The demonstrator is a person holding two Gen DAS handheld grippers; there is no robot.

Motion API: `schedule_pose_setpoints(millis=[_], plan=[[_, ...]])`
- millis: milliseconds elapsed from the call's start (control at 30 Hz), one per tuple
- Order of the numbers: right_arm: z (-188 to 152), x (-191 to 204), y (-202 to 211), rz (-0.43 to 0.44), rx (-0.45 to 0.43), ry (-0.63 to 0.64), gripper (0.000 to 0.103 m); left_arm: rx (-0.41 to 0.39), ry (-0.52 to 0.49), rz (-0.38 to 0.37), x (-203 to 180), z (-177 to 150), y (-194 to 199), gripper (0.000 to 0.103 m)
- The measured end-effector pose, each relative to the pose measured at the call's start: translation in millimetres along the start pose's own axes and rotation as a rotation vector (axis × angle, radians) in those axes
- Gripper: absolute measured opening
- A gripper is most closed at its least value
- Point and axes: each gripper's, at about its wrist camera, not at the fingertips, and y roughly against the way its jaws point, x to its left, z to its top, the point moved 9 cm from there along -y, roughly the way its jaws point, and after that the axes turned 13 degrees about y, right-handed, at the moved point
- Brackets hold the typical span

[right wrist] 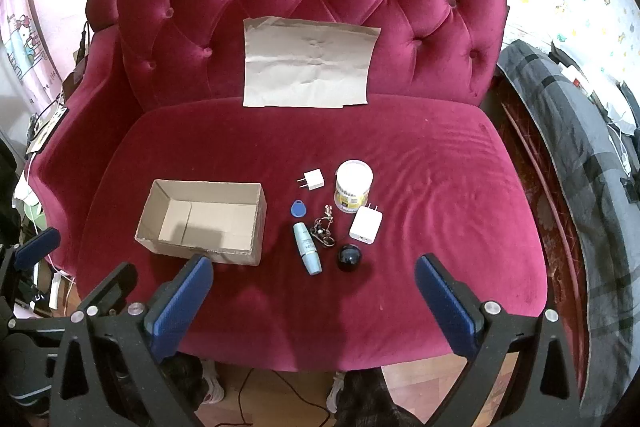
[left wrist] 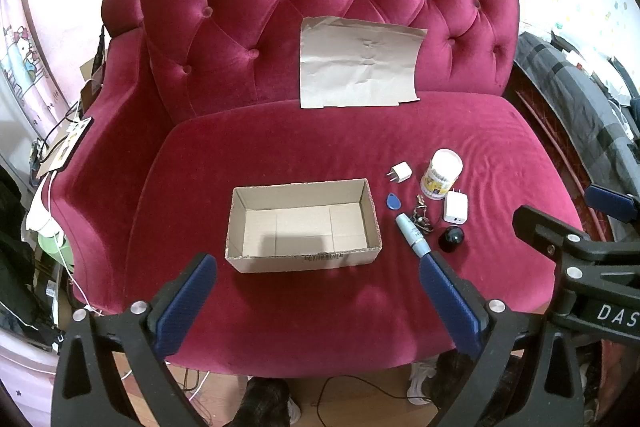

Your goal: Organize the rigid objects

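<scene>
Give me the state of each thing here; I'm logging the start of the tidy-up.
Cardboard box: open, empty.
Cotton swab jar: upright, lidded.
Small white charger: prongs out, on seat.
Large white charger: lying flat.
Blue tube: lying down, capped.
Black ball: resting on seat.
Left claw: open.
Right claw: open.

Crimson tufted sofa (right wrist: 400, 155); tan cardboard box (right wrist: 256, 227); blue key fob (right wrist: 298, 208); white chargers (right wrist: 365, 226); black ball (right wrist: 349, 258); pale-blue tube (right wrist: 306, 243).
</scene>
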Motion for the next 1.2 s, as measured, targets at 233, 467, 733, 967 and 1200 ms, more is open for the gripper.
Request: schedule_pose_setpoints(millis=[233,467,733,967,1200], plan=[[1.0,0.2,-1.7,0.002,-0.008,0.004,0.103,0.001,0.009,-0.005,2.2,3.5,-2.6,0.103],[4.8,-1.4,-7.2,0.006,-0.011,0.0,0.103,-0.003,0.004,0.002,7.2,7.8,-8.7,0.103],[10.6,-6.5,-19.5,-0.004,-0.017,-0.007,0.103,-0.008,0.006,0.009,20.8,14.2,-25.3,0.103],[16.9,-14.2,-39.0,-0.007,-0.02,-0.013,0.103,-0.007,0.017,0.013,39.6,24.6,-48.9,0.103],[22.2,-19.6,-65.5,-0.013,-0.016,-0.015,0.103,0.003,0.027,0.025,62.0,30.4,-79.4,0.103]])
